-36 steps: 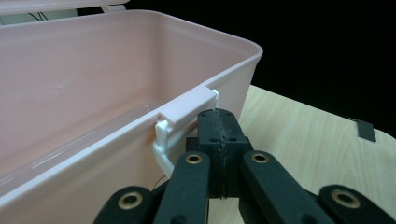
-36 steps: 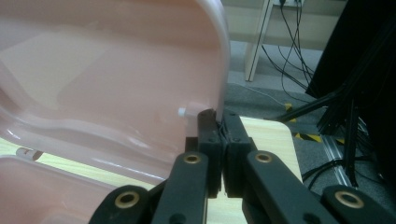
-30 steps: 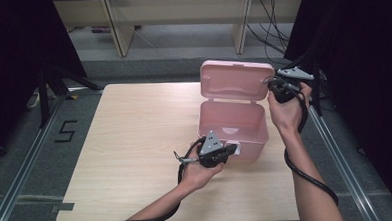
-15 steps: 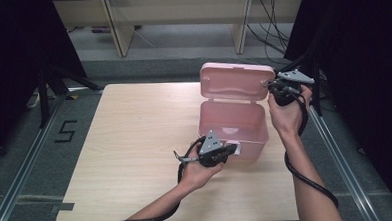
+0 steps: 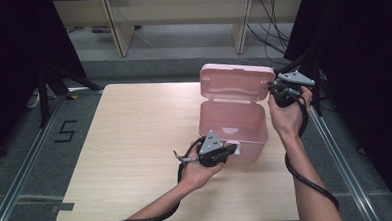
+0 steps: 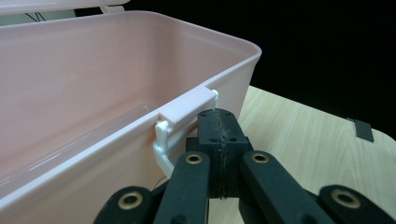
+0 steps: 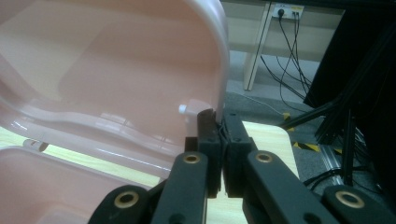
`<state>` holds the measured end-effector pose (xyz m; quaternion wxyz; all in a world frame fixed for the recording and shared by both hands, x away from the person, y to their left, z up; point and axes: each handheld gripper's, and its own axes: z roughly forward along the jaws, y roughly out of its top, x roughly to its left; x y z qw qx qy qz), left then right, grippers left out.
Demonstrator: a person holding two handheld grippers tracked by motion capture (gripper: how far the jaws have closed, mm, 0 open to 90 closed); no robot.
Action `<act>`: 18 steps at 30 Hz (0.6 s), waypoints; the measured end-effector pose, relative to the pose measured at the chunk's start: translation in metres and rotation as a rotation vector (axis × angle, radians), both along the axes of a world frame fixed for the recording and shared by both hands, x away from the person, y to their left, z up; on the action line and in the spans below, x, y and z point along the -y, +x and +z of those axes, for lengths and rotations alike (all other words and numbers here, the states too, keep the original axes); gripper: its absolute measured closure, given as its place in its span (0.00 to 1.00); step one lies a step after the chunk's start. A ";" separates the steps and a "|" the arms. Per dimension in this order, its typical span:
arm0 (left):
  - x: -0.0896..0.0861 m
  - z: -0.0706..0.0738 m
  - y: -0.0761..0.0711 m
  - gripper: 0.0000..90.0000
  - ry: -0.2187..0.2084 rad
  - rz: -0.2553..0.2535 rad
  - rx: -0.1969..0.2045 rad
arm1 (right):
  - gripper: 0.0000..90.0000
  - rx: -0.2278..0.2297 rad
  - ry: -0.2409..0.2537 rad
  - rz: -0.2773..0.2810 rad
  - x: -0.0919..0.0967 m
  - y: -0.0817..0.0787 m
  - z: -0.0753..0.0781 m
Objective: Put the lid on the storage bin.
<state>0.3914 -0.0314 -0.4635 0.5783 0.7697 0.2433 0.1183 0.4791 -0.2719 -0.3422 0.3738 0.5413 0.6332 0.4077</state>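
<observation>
Left gripper (image 5: 231, 150) sits at the front wall of the pink box (image 5: 232, 120), jaws together just below its white latch (image 6: 187, 119); we cannot tell whether anything is pinched. Right gripper (image 7: 219, 122) is clamped on the edge of the raised lid (image 5: 238, 81). We see the box standing open at the counter's (image 5: 135, 143) right side.

Pink box (image 6: 93, 93) cut off at left edge; its lid (image 7: 116, 60) cropped at top.
</observation>
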 end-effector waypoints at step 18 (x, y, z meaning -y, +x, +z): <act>0.000 0.000 -0.001 0.99 -0.006 0.003 -0.009 | 0.99 0.010 -0.021 0.006 0.000 -0.012 -0.004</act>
